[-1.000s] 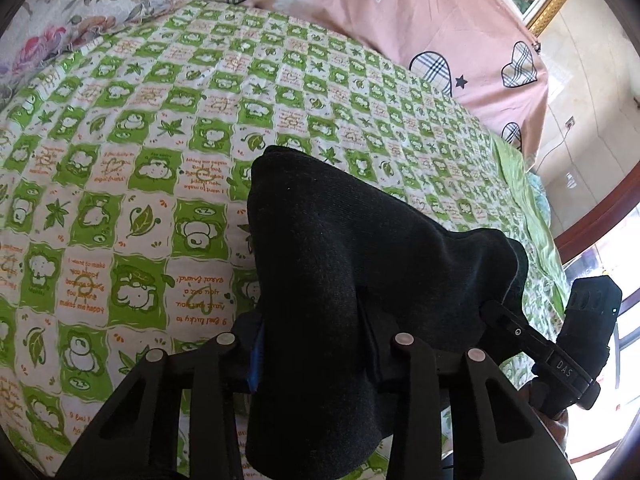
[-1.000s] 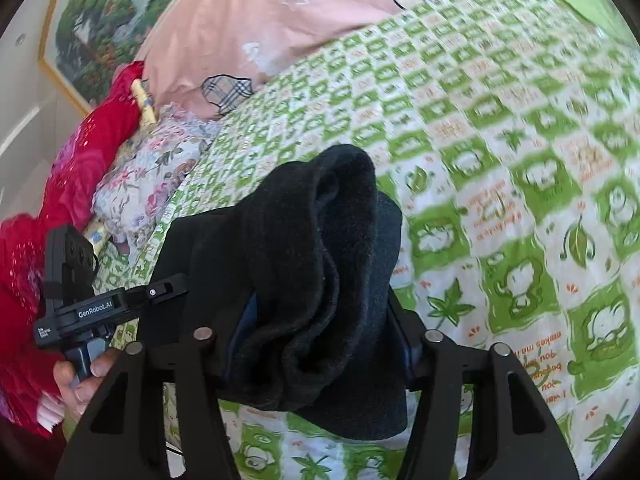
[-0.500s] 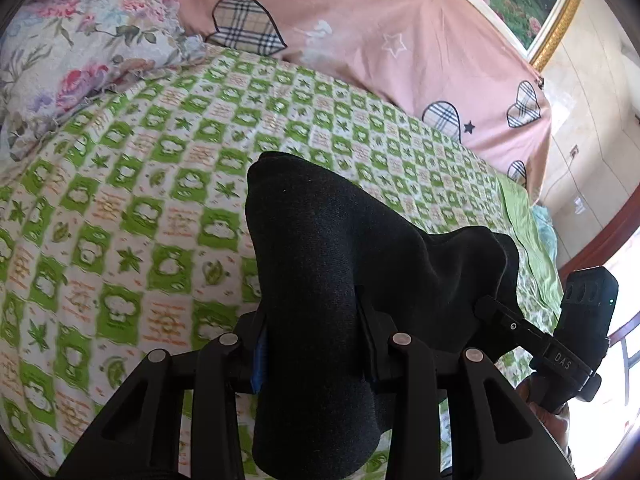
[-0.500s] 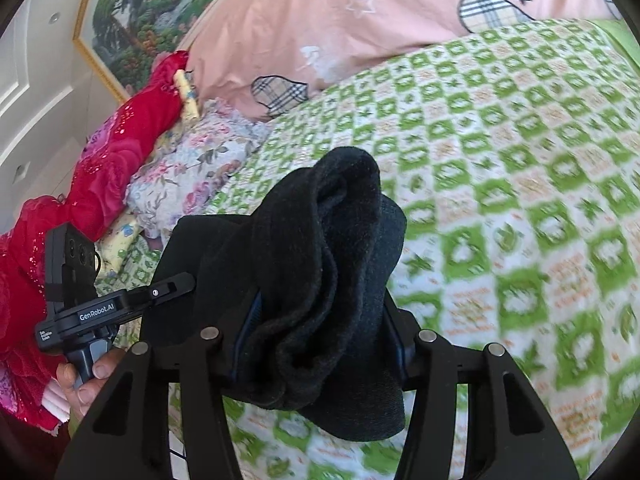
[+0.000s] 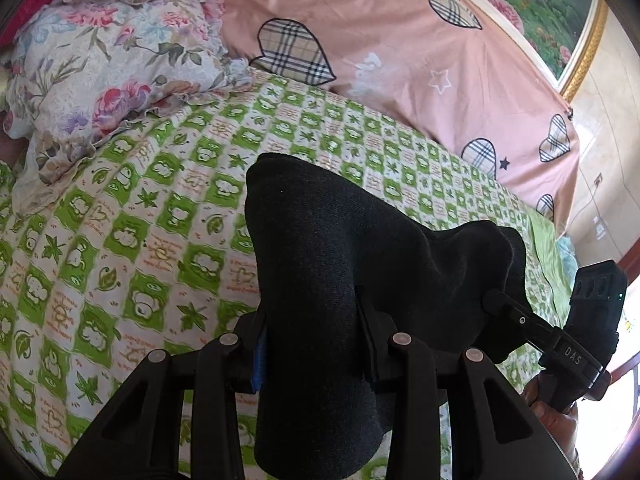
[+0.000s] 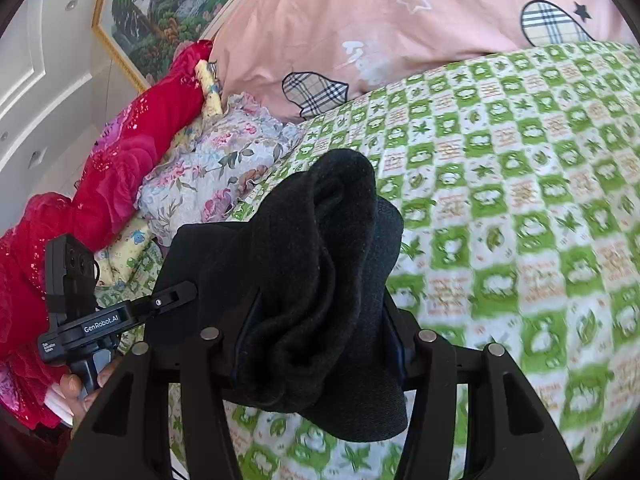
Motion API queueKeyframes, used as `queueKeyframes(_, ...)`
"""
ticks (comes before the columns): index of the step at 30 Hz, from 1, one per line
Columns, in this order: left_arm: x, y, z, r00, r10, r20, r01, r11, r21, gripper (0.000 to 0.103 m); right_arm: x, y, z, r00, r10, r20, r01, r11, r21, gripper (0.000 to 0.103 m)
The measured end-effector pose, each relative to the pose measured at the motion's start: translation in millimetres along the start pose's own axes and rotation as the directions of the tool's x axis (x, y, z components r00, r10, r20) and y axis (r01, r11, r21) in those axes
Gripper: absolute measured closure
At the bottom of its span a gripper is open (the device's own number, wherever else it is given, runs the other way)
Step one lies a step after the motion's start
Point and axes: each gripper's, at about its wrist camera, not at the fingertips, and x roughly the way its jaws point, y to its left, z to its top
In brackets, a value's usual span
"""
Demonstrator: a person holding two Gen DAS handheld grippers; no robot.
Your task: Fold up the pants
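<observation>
The black pants hang bunched between both grippers, lifted above the green-and-white checked bed sheet. My left gripper is shut on one thick fold of the pants; its fingertips are hidden by the cloth. My right gripper is shut on the other bunched end of the pants. The right gripper's body shows at the right in the left wrist view. The left gripper's body shows at the left in the right wrist view.
A pink quilt with plaid hearts lies across the far side of the bed. A floral pillow sits at the far left, with a red blanket beyond it. A framed painting hangs on the wall.
Both grippers have risen and tilted up with the pants; the pillow, pink quilt and wall painting have come further into view. The grips on the cloth are unchanged.
</observation>
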Motion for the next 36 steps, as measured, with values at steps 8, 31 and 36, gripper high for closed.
queueKeyframes(8, 15.5, 17.5, 15.1, 0.999, 0.046, 0.020, -0.046, 0.999, -0.019, 0.067, 37.0, 1.6, 19.2, 1.000, -0.001, -0.022, 0.001, 1.000, -0.022, 0.049)
queueKeyframes(31, 51.2, 51.5, 3.7, 0.996, 0.087, -0.035, -0.089, 0.995, -0.052, 0.042, 69.4, -33.8, 18.0, 0.997, -0.033, -0.064, 0.033, 0.999, 0.007, 0.034)
queueKeyframes(36, 45.3, 50.1, 0.4, 0.993, 0.115, -0.032, -0.116, 0.992, -0.043, 0.035, 58.1, -41.5, 19.5, 0.996, -0.081, -0.048, 0.082, 0.997, 0.005, 0.028)
